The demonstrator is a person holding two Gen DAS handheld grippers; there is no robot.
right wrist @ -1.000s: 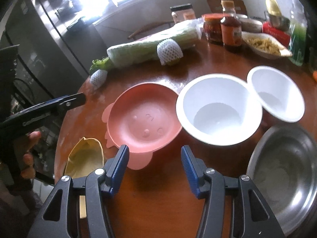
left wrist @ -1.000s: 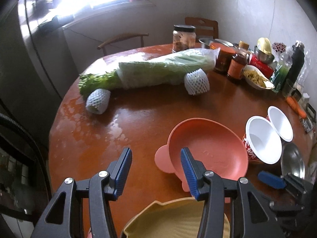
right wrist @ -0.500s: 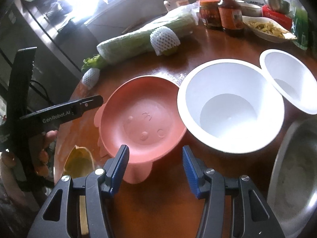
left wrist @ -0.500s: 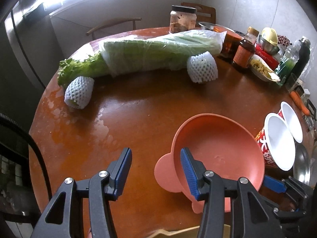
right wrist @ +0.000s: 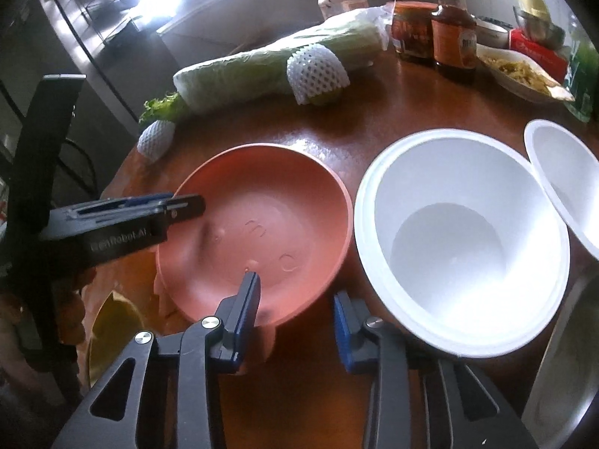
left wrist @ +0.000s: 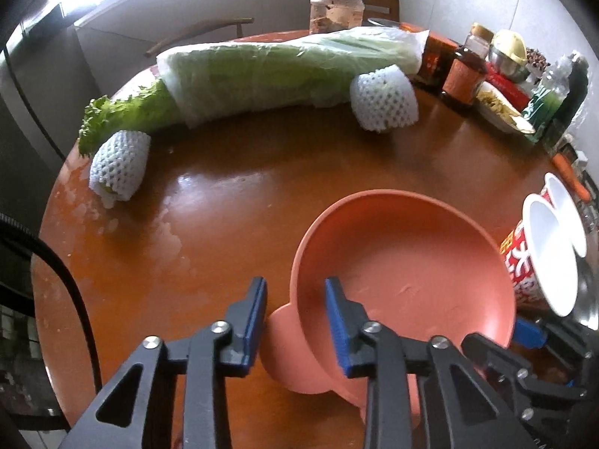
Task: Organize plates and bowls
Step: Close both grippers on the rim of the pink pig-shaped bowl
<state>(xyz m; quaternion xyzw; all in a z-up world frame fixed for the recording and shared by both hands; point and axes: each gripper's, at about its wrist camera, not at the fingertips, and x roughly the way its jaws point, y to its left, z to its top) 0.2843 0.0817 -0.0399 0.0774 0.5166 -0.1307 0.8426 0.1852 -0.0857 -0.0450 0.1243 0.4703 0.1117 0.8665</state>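
Note:
A pink bowl [left wrist: 404, 280] with ear-shaped handles stands on the brown round table [left wrist: 224, 205]. My left gripper [left wrist: 297, 318] straddles its left rim. One finger is inside, the other outside by the ear, and the jaws are closing onto the wall. In the right wrist view the left gripper [right wrist: 179, 204] sits clamped on that rim of the pink bowl [right wrist: 262, 239]. My right gripper [right wrist: 295, 314] is closing. The bowl's near rim lies between its fingers, with gaps still showing beside the pads. A yellow plate [right wrist: 112, 329] lies at lower left.
Two white paper bowls [right wrist: 460, 239] [right wrist: 561, 176] stand right of the pink bowl, with a steel bowl [right wrist: 561, 374] nearer. A wrapped cabbage [left wrist: 280, 75] and two foam-netted fruits [left wrist: 383, 99] [left wrist: 118, 170] lie across the back. Jars and bottles [right wrist: 453, 30] crowd the far right.
Both grippers came down and forward onto the pink bowl and their jaws narrowed. The left one now grips the rim. The yellow plate left the left wrist view.

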